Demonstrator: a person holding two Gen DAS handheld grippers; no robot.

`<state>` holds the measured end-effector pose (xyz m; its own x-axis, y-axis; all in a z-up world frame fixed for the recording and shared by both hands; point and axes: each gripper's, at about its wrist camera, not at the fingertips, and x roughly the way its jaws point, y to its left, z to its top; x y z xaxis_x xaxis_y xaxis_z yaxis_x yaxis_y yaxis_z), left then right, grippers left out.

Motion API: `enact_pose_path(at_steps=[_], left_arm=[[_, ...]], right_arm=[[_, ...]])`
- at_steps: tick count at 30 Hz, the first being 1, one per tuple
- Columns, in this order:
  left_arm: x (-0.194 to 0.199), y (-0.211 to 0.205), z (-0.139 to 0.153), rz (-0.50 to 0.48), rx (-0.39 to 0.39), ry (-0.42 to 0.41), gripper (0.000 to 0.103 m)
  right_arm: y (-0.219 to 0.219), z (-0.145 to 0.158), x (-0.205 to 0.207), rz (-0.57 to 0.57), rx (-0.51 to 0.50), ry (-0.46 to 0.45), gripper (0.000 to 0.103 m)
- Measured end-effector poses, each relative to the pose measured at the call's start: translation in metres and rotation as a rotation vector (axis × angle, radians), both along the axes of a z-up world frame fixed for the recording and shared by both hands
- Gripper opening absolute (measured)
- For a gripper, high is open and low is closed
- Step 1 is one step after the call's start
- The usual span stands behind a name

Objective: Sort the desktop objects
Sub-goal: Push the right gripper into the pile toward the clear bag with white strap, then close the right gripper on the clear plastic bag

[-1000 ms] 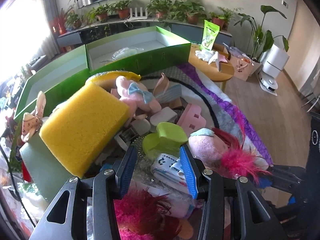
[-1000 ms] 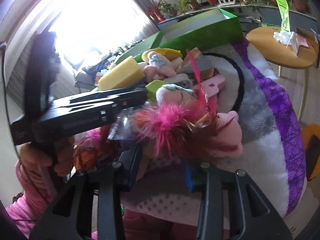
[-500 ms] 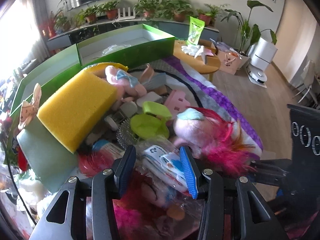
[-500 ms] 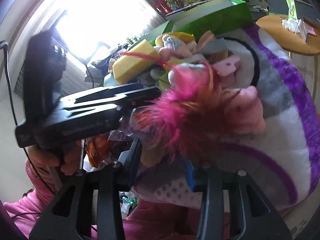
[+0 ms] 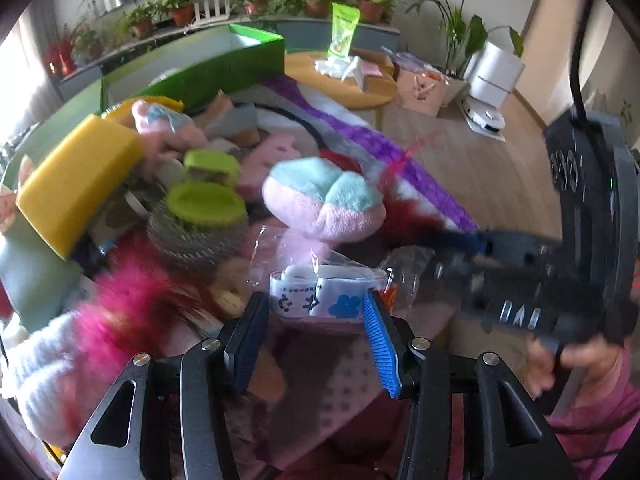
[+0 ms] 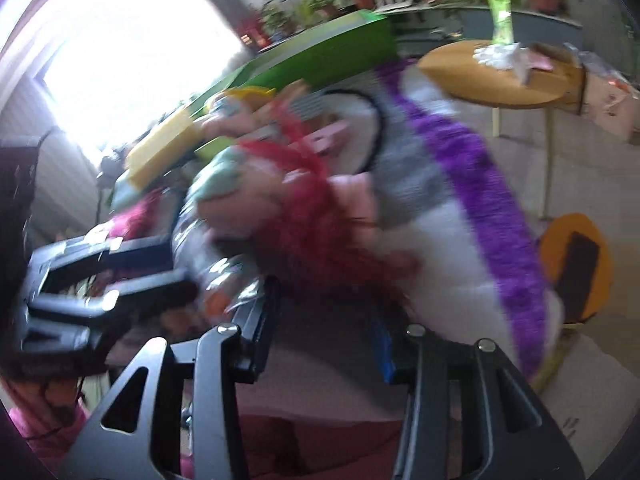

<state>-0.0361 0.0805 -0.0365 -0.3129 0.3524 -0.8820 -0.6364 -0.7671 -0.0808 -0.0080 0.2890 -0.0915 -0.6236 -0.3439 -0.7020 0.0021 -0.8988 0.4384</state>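
My left gripper (image 5: 314,309) is shut on a white packet with blue print (image 5: 304,294) inside a clear bag, gripped at the very fingertips while the jaws open slightly. Just beyond it lies a pink-and-blue plush ball (image 5: 324,204) with dark red feathers (image 5: 400,220). The right gripper's blue-padded finger (image 5: 460,238) reaches those feathers from the right. In the blurred right wrist view, my right gripper (image 6: 324,304) has the red feathers (image 6: 316,232) over its tips and its jaws are opening; a grip is unclear. The left gripper (image 6: 180,268) sits at the left by the crinkled bag.
A yellow sponge (image 5: 76,176), a green-capped steel scrubber (image 5: 200,216) and pink feathers (image 5: 128,300) crowd the pile on the purple-and-white rug (image 6: 492,184). A green box (image 5: 224,68) stands behind. A round wooden table (image 5: 340,88) is beyond. A hand (image 5: 576,356) holds the right gripper.
The left gripper has drawn back with the packet, which now sits nearer its fingertips; the pile has slid left in its view. The right gripper has come closer, and both views are now motion-blurred.
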Motion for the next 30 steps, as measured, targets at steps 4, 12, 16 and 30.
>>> enact_pose_path(at_steps=[4, 12, 16, 30], left_arm=[[0.003, 0.002, -0.012, 0.006, 0.012, -0.047, 0.049], [0.009, -0.001, -0.014, 0.017, 0.030, -0.004, 0.049], [0.007, -0.002, -0.016, 0.014, 0.029, -0.011, 0.049], [0.005, -0.013, -0.014, -0.077, 0.058, -0.024, 0.049]], right_arm=[[0.019, -0.003, -0.001, -0.044, -0.016, 0.006, 0.042], [0.016, 0.006, 0.026, 0.015, -0.018, 0.012, 0.042], [-0.001, 0.003, 0.042, 0.105, -0.041, 0.001, 0.046], [-0.034, -0.022, 0.023, 0.139, -0.078, -0.016, 0.022]])
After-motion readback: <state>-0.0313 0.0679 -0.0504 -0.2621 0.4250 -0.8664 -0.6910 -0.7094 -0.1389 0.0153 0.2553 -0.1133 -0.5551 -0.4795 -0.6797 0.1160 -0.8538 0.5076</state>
